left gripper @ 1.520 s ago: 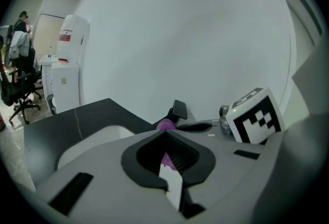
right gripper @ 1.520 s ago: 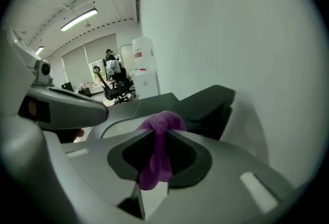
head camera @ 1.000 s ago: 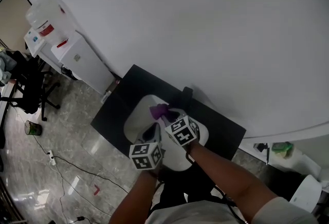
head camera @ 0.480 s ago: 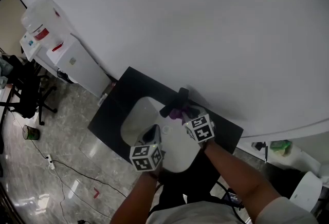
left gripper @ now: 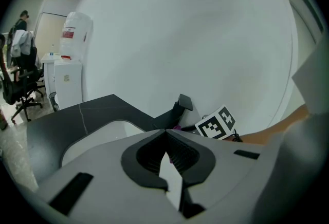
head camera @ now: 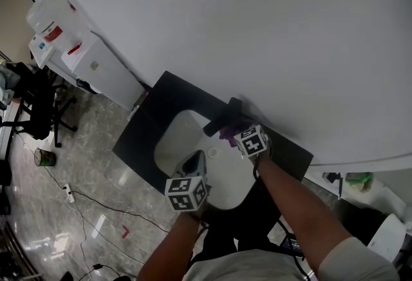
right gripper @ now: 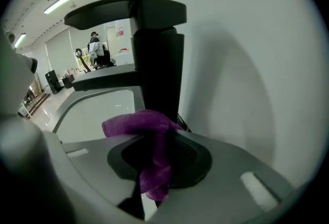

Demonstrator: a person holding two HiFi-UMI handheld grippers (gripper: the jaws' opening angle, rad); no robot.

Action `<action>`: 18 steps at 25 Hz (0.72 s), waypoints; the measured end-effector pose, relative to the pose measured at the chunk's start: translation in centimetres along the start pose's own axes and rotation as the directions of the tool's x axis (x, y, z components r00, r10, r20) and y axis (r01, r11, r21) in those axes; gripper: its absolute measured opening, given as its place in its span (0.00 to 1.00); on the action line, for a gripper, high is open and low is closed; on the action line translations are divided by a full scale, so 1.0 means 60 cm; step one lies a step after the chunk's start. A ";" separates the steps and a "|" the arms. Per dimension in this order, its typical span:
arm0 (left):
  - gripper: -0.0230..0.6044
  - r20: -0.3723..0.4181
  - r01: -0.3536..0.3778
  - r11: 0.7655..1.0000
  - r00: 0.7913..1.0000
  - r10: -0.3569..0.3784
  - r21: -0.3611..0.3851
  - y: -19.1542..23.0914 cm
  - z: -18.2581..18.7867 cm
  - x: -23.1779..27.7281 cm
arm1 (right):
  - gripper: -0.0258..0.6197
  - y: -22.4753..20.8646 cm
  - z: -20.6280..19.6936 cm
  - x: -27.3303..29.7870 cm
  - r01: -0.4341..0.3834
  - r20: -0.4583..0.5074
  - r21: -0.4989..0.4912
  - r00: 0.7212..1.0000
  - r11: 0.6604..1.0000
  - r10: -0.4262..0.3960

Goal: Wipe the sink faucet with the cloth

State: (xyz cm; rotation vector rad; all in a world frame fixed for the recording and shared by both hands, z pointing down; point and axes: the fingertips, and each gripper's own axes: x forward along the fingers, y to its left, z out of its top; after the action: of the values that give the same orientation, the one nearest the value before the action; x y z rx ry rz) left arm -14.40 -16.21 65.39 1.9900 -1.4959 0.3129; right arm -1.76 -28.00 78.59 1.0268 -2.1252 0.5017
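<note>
Two jaws of our right gripper (right gripper: pixel 154 142) are clamped together on the purple cloth (right gripper: pixel 134 124), which bunches up above them and hangs down in a fold below. That bunch sits right at the foot of the black faucet (right gripper: pixel 157 71), against its upright column or just short of it; we cannot tell whether it actually touches. The flat handle on top and the spout reaching out to the left both stand well above the cloth. From overhead, this gripper is tucked in beside the faucet at the back edge of the white sink (head camera: pixel 172 139), close to the wall (head camera: pixel 270 28). Our left gripper (left gripper: pixel 165 133) has its jaw tips closed with nothing between them, and it hovers over the near rim of the basin, well apart from the faucet and doing no work. The sink is set in a dark counter (head camera: pixel 143 126). We judge the wiping to be at the lower body of the faucet, with the spout and top handle left to go over. No view shows which surfaces are already clean.
</note>
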 end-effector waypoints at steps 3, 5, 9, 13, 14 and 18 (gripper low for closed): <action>0.04 -0.004 0.001 1.000 1.000 -0.001 0.014 -0.006 -0.002 -0.002 | 0.15 0.002 -0.003 -0.011 -0.022 -0.018 -0.010 1.000 1.000 0.022; 0.04 -0.001 0.007 1.000 1.000 -0.007 0.026 -0.016 0.005 -0.006 | 0.15 0.011 -0.004 -0.042 -0.031 -0.013 -0.032 0.999 0.999 0.031; 0.04 0.014 0.027 0.998 1.000 -0.027 0.052 -0.053 0.027 -0.023 | 0.15 0.047 0.009 -0.162 -0.054 0.078 -0.027 0.995 0.998 0.056; 0.04 0.050 0.054 0.996 0.997 -0.057 0.069 -0.108 0.057 -0.054 | 0.15 0.077 0.055 -0.307 -0.060 0.232 0.023 0.971 0.998 0.053; 0.04 0.061 0.058 0.995 0.996 -0.063 0.077 -0.122 0.066 -0.066 | 0.15 0.085 0.068 -0.343 -0.061 0.262 0.031 0.964 0.998 0.051; 0.04 0.122 0.051 0.993 0.991 -0.064 0.102 -0.166 0.105 -0.119 | 0.15 0.111 0.113 -0.457 -0.064 0.362 0.059 0.931 0.996 0.038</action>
State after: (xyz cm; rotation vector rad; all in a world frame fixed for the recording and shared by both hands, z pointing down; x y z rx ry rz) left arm -8.62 -12.78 53.37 2.1617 -1.5224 0.2459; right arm 1.81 -13.86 53.47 1.1786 -2.4786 0.4408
